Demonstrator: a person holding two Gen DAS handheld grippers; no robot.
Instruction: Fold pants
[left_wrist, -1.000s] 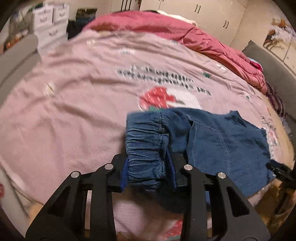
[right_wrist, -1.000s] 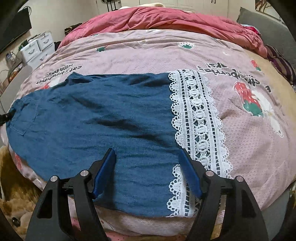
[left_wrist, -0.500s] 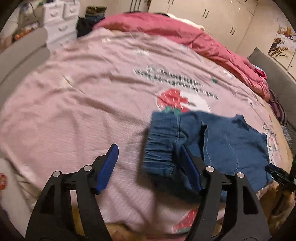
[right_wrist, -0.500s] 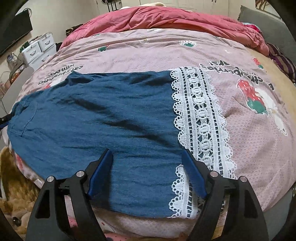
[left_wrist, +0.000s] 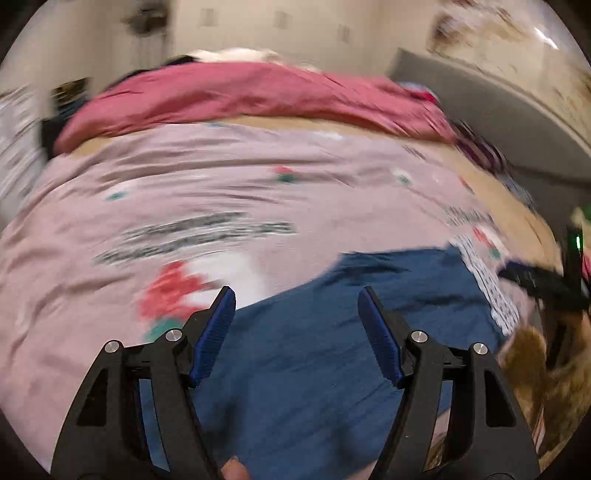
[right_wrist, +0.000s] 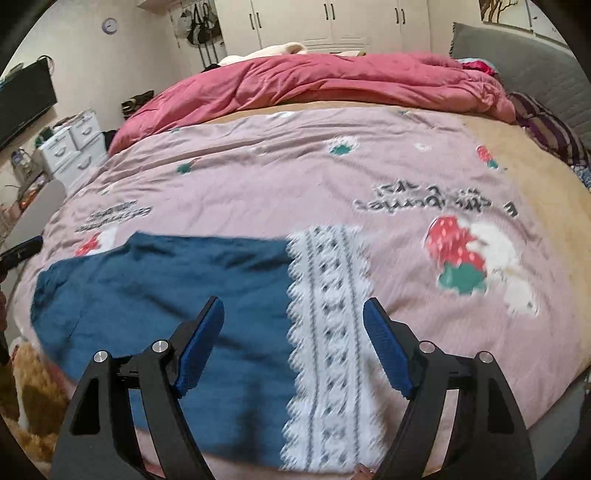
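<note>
The blue denim pants (right_wrist: 177, 295) lie flat near the front edge of the bed, with a white lace hem (right_wrist: 328, 332) on their right end. My right gripper (right_wrist: 293, 321) is open and empty, hovering just above the pants near the lace. In the left wrist view the pants (left_wrist: 314, 350) fill the lower middle, the lace hem (left_wrist: 487, 284) at far right. My left gripper (left_wrist: 295, 310) is open and empty above the pants' left part. The right gripper's body (left_wrist: 543, 284) shows at that view's right edge. The left view is motion-blurred.
The pink strawberry-print bedspread (right_wrist: 295, 177) covers the bed. A crumpled red duvet (right_wrist: 314, 85) lies along the far side. A grey headboard (right_wrist: 524, 74) is at right, white drawers (right_wrist: 74, 144) at left. A brown plush rug (right_wrist: 33, 387) lies on the floor by the front edge.
My left gripper opened, let go of the pants' waistband, and swung right over the pants. My right gripper stayed open and pulled back a little.
</note>
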